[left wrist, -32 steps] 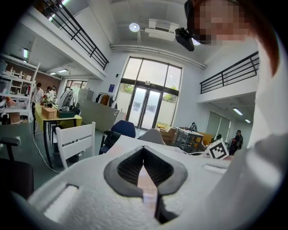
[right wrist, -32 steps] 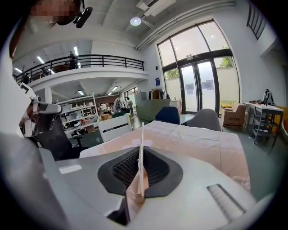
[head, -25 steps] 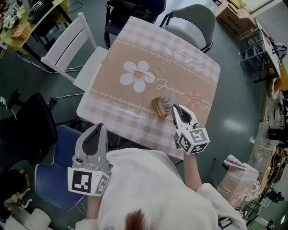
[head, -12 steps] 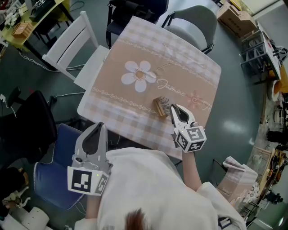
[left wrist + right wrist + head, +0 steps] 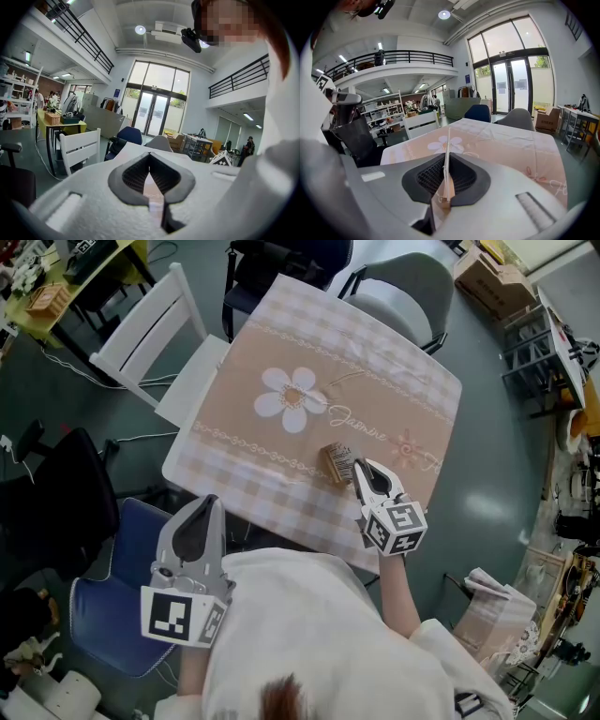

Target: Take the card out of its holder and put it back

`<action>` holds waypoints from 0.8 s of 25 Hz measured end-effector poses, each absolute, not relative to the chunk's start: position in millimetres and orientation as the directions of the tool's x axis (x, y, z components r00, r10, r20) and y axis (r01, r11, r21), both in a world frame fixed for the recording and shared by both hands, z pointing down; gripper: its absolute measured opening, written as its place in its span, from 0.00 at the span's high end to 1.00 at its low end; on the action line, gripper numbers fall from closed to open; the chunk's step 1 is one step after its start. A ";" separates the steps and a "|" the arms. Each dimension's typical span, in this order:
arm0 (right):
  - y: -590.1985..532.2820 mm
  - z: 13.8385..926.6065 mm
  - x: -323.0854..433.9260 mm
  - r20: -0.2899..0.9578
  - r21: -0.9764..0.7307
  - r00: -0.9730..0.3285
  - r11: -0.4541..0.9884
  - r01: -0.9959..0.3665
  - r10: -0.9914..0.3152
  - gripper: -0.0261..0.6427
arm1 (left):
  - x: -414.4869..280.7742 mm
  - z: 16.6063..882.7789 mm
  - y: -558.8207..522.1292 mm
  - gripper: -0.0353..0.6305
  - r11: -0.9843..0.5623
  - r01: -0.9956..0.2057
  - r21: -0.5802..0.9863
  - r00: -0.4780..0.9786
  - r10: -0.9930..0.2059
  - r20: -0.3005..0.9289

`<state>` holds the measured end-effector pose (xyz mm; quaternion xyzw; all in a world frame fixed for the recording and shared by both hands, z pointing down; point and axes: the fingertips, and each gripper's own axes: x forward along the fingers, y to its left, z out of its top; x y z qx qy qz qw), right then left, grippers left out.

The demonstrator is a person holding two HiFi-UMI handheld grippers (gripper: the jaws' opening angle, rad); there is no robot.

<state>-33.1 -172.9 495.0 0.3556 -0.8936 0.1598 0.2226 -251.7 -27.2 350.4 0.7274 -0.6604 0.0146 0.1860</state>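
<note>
Gripping thin card (image 5: pixel 447 157) edge-on in right claw (image 5: pixel 362 470), apparently just beside holder (image 5: pixel 335 461) on bench (image 5: pixel 309 343), left claw (image 5: pixel 204 508) closed empty.

Square counter (image 5: pixel 394 381) draped in pink-and-beige checked cloth; its white flower print (image 5: pixel 292 399) lies beyond and left of the right claw (image 5: pixel 360 468). White slatted wooden chair (image 5: pixel 155 329) well to the left. Grey shell chair (image 5: pixel 403 287) beyond, at the counter's far edge.
</note>
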 end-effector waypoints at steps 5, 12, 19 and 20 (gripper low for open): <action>-172.4 500.8 -33.3 0.519 -0.132 -0.647 0.695 -0.706 -0.559 0.93 | -252.4 351.7 -26.7 0.95 -0.056 -0.966 0.252 0.125 -0.956 0.266; -172.4 505.7 -34.2 0.527 -0.133 -0.643 0.694 -0.708 -0.556 0.93 | -255.9 351.1 -26.8 0.95 -0.049 -0.966 0.252 0.118 -0.956 0.267; -170.2 511.2 -33.8 0.536 -0.144 -0.655 0.706 -0.693 -0.533 0.94 | -257.1 351.8 -29.3 0.95 -0.052 -0.965 0.256 0.122 -0.955 0.269; -170.6 511.8 -33.5 0.534 -0.143 -0.653 0.704 -0.695 -0.536 0.94 | -256.9 351.8 -29.9 0.95 -0.053 -0.965 0.257 0.124 -0.955 0.268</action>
